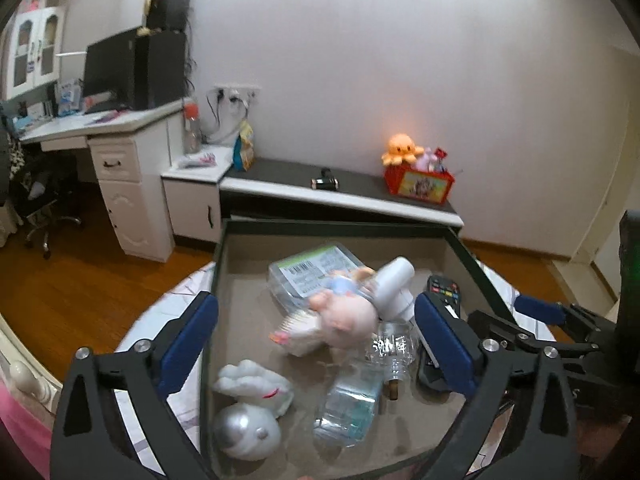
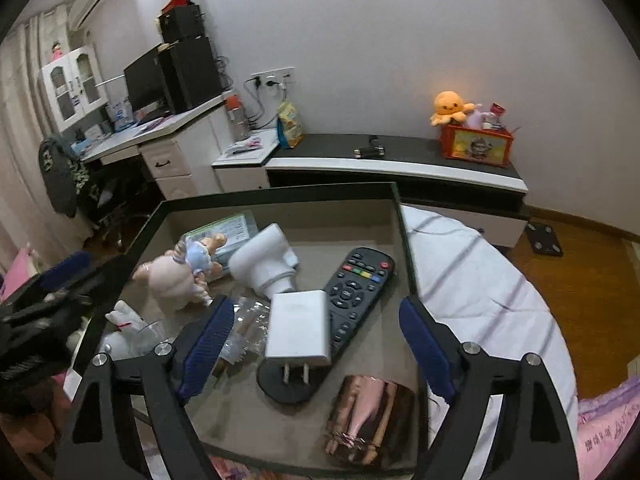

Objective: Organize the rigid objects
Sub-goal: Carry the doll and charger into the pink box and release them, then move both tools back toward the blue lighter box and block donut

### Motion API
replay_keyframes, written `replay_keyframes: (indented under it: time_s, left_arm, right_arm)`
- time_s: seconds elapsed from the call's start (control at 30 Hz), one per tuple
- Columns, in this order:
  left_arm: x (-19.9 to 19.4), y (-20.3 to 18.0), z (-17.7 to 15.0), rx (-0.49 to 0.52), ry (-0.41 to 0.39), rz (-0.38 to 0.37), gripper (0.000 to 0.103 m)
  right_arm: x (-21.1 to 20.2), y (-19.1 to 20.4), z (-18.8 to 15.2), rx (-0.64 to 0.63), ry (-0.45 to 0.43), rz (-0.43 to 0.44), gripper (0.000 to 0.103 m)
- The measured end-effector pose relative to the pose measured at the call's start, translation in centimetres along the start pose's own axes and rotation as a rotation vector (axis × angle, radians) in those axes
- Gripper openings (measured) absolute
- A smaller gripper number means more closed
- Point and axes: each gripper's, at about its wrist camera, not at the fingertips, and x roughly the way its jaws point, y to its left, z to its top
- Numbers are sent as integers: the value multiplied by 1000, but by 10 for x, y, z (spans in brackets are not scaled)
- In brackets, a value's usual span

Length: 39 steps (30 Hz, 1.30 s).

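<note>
A dark-rimmed tray point(image 1: 340, 226) point(image 2: 280, 192) holds mixed items. My left gripper point(image 1: 316, 344) is open above a pink pig plush point(image 1: 348, 316), with a white plush point(image 1: 256, 388), a silver-white ball point(image 1: 246, 432), a clear bottle point(image 1: 394, 350) and a clear wrapped pack point(image 1: 348, 408) below it. My right gripper point(image 2: 316, 348) is open over a white charger plug point(image 2: 298, 330) that leans on a black remote point(image 2: 354, 284). Neither gripper's pads touch anything. Behind lie a white plastic device point(image 2: 264, 260) and a labelled clear box point(image 1: 312, 272). A shiny rose-gold box point(image 2: 368, 420) lies at the tray's near right.
The tray rests on a bed with a white striped sheet point(image 2: 472, 280). Beyond it stands a low black-topped cabinet point(image 2: 400, 152) with a red box point(image 2: 476, 144) and an orange octopus plush point(image 2: 450, 108). A white desk with a monitor point(image 1: 116, 68) is at the left, over a wooden floor point(image 1: 80, 288).
</note>
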Motion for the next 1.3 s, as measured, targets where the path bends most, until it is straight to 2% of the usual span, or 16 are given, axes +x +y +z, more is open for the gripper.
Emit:
replay_keyframes:
  time_s: [0.07,0.13,0.43,0.87,1.07,1.3]
  left_arm:
    - [-9,4,1,-4,-8,6,102]
    - [-21,6,1,-9,-20,7,102]
    - [-74,4,-11,10,-52,30,103]
    - [-130,12,-42,-13,-62,36,103]
    - [-148,18,-66,-34,-36,47,103]
    - [-152,24,-105,-61,37,53,103]
  right_arm:
    - [-7,0,-3,7,-6,-18,90]
    - [-14,-2,-6,23,-7,-33,103]
    - [-55,-5,-22,52,-40,-19,103]
    - [-113,-1,-60,67,-73,-14,103]
    - [-137,3,-85,67,-82,-6,103]
    - [-144,10,-123,63,-34,3,103]
